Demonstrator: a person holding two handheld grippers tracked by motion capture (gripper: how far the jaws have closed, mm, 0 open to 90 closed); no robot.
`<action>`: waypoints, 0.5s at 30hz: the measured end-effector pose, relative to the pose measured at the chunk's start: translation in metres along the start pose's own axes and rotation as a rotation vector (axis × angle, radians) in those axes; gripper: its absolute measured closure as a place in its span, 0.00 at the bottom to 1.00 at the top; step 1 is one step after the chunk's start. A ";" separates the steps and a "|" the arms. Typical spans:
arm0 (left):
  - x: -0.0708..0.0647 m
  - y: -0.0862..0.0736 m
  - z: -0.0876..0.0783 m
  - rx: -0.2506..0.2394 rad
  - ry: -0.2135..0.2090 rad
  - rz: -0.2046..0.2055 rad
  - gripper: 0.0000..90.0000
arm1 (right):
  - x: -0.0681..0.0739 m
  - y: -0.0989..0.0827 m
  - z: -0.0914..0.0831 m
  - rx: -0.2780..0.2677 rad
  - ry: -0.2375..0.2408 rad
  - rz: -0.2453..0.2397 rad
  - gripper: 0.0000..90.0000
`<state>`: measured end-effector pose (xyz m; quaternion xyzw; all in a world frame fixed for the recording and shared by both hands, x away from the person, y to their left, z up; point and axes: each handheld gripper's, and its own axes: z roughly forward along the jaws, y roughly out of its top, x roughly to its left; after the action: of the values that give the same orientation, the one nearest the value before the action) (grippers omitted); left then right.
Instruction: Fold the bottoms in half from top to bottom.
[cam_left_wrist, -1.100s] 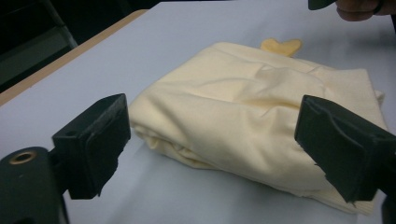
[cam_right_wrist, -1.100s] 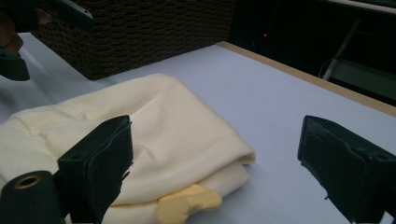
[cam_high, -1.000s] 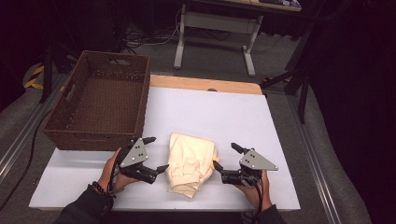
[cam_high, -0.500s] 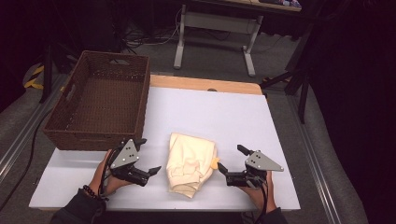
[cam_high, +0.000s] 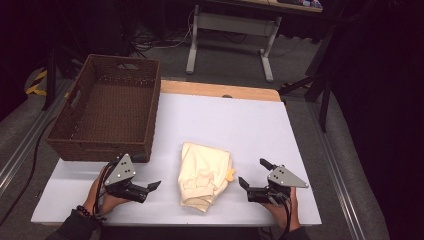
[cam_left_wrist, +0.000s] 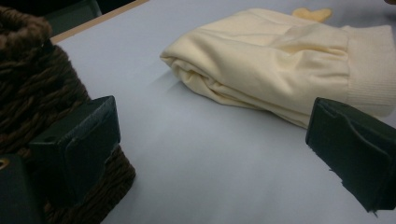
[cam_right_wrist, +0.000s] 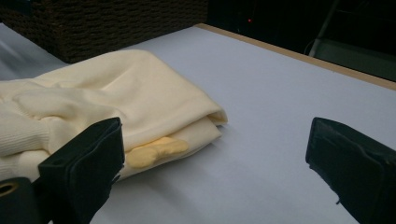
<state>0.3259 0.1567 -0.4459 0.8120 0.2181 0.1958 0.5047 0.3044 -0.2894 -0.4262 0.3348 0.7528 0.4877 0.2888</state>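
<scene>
A folded cream garment (cam_high: 205, 175) lies on the white table top near its front edge, with a small yellow piece (cam_high: 229, 175) sticking out at its right side. My left gripper (cam_high: 149, 191) rests open to the garment's left, jaws pointing at it and apart from it. In the left gripper view the garment (cam_left_wrist: 280, 60) lies beyond the open left gripper (cam_left_wrist: 215, 140). My right gripper (cam_high: 251, 172) stands open at the garment's right; its jaws have just been opening with nothing between them. In the right gripper view the garment (cam_right_wrist: 116, 93) sits by the left jaw of the right gripper (cam_right_wrist: 215, 154).
A brown woven basket (cam_high: 107, 112) stands empty at the table's back left, close behind my left hand; its corner (cam_left_wrist: 32, 93) is beside the left jaw. Bare white table (cam_high: 240, 125) stretches behind the garment. Desk legs and cables stand on the floor beyond.
My left gripper has drawn back from the garment, leftward and toward the table's front edge. The right gripper has barely shifted. The garment lies as before.
</scene>
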 end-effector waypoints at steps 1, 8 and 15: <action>0.001 -0.002 -0.001 0.000 0.003 -0.007 0.04 | 0.000 -0.001 -0.001 0.001 -0.007 -0.005 0.05; 0.007 -0.014 -0.017 -0.003 0.032 -0.052 0.04 | -0.001 -0.007 -0.004 -0.003 -0.016 -0.017 0.06; 0.010 -0.022 -0.028 0.000 0.046 -0.071 0.05 | -0.003 -0.011 -0.005 0.009 -0.018 -0.011 0.06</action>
<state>0.3161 0.1915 -0.4538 0.7990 0.2581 0.1965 0.5063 0.2998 -0.2980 -0.4341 0.3363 0.7542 0.4795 0.2969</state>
